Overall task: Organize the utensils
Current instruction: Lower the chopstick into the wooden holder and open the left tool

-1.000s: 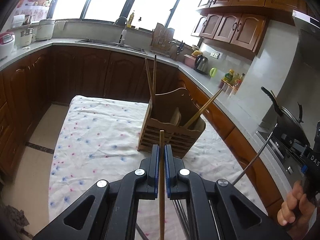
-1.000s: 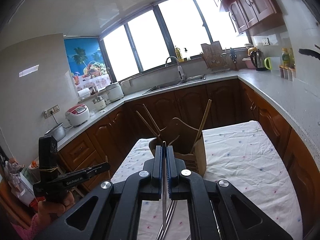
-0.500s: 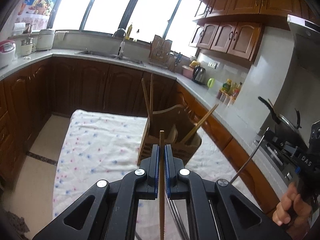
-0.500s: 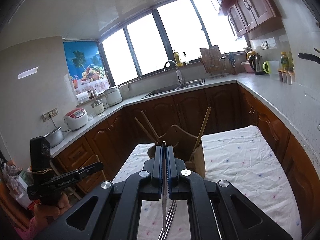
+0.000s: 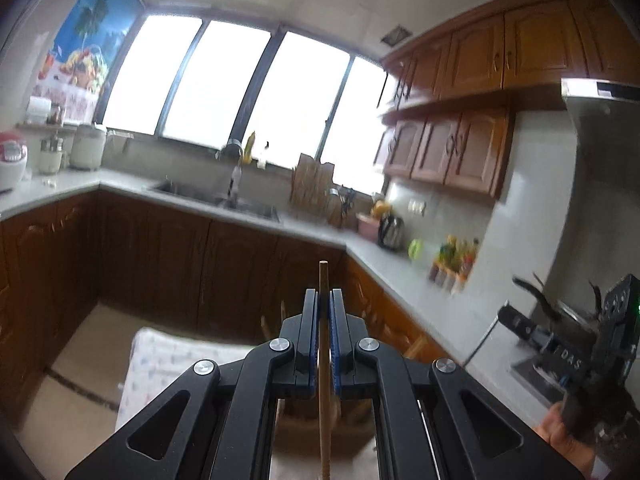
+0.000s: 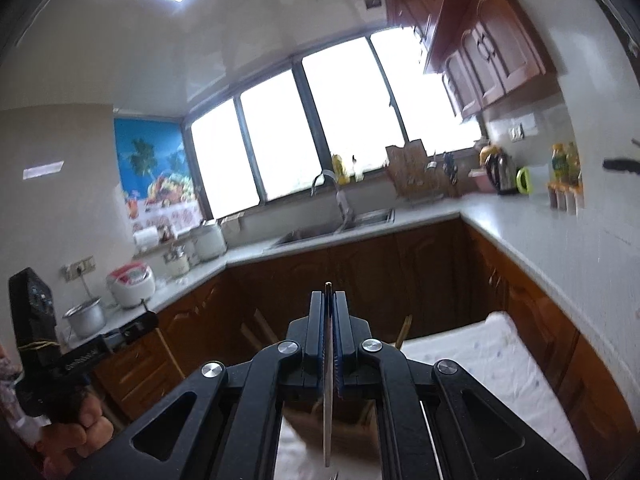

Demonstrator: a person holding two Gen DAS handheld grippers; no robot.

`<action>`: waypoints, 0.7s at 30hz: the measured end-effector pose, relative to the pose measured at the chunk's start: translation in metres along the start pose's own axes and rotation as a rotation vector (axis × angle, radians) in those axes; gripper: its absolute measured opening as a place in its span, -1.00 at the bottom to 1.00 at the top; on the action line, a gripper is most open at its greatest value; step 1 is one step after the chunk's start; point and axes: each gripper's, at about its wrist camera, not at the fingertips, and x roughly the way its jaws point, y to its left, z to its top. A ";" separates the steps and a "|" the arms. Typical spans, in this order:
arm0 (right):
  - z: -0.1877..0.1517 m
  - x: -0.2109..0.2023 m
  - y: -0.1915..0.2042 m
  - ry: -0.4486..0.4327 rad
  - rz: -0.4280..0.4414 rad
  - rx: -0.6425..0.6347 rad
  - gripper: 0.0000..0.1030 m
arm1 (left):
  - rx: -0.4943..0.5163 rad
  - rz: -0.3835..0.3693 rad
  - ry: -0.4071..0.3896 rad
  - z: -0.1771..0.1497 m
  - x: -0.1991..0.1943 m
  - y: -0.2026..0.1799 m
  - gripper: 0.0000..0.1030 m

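A wooden chopstick [image 5: 323, 380] is clamped upright in the closed left gripper [image 5: 323, 300]. A thin metal utensil [image 6: 328, 392] is pinched in the closed right gripper [image 6: 329, 300]. Beyond both, a wooden holder [image 6: 360, 412] is seen on the clothed table [image 6: 492, 360], largely hidden.

Sink [image 5: 218, 197] set in counter [image 5: 72, 184] beneath windows [image 5: 256, 92]. Kettle [image 5: 391, 232] right of sink; rice cooker [image 5: 11, 160] far left.
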 end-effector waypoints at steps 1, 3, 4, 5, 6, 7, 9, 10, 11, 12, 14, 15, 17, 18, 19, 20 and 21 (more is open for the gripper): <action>0.003 0.005 -0.001 -0.014 -0.009 0.001 -0.93 | -0.002 0.004 -0.017 0.001 0.003 0.000 -0.94; 0.006 0.012 -0.003 -0.036 -0.024 -0.002 -0.93 | -0.007 0.008 -0.057 0.001 0.014 0.001 -0.94; 0.007 0.015 -0.004 -0.044 -0.030 -0.002 -0.93 | -0.009 0.023 -0.075 0.000 0.021 0.001 -0.94; 0.006 0.021 -0.006 -0.049 -0.036 0.002 -0.93 | -0.014 0.035 -0.089 -0.003 0.028 0.003 -0.94; 0.005 0.024 -0.007 -0.054 -0.041 0.000 -0.93 | -0.019 0.041 -0.100 -0.007 0.034 0.004 -0.94; 0.003 0.027 -0.008 -0.058 -0.049 -0.005 -0.93 | -0.027 0.051 -0.110 -0.012 0.041 0.006 -0.94; -0.005 0.036 -0.010 -0.058 -0.065 -0.012 -0.93 | -0.044 0.069 -0.128 -0.028 0.055 0.007 -0.94; -0.011 0.041 -0.012 -0.054 -0.069 -0.014 -0.93 | -0.053 0.076 -0.128 -0.038 0.063 0.008 -0.94; -0.014 0.045 -0.013 -0.049 -0.071 -0.015 -0.93 | -0.060 0.085 -0.119 -0.047 0.071 0.009 -0.94; -0.021 0.050 -0.014 -0.039 -0.079 -0.017 -0.93 | -0.065 0.090 -0.109 -0.057 0.076 0.007 -0.94; -0.031 0.057 -0.018 -0.019 -0.085 -0.012 -0.93 | -0.073 0.094 -0.082 -0.079 0.088 0.007 -0.94; -0.037 0.060 -0.020 -0.008 -0.086 -0.007 -0.93 | -0.072 0.099 -0.073 -0.083 0.092 0.006 -0.94; -0.048 0.064 -0.022 0.006 -0.090 -0.003 -0.93 | -0.074 0.104 -0.044 -0.099 0.100 0.005 -0.94; -0.054 0.066 -0.022 0.015 -0.088 -0.001 -0.93 | -0.076 0.106 -0.030 -0.105 0.103 0.006 -0.94; -0.059 0.068 -0.022 0.026 -0.087 0.001 -0.93 | -0.076 0.109 -0.015 -0.110 0.105 0.005 -0.94; -0.061 0.069 -0.023 0.034 -0.086 0.003 -0.93 | -0.076 0.111 -0.007 -0.109 0.105 0.007 -0.94; -0.064 0.071 -0.024 0.045 -0.086 0.005 -0.93 | -0.076 0.112 0.007 -0.110 0.106 0.008 -0.94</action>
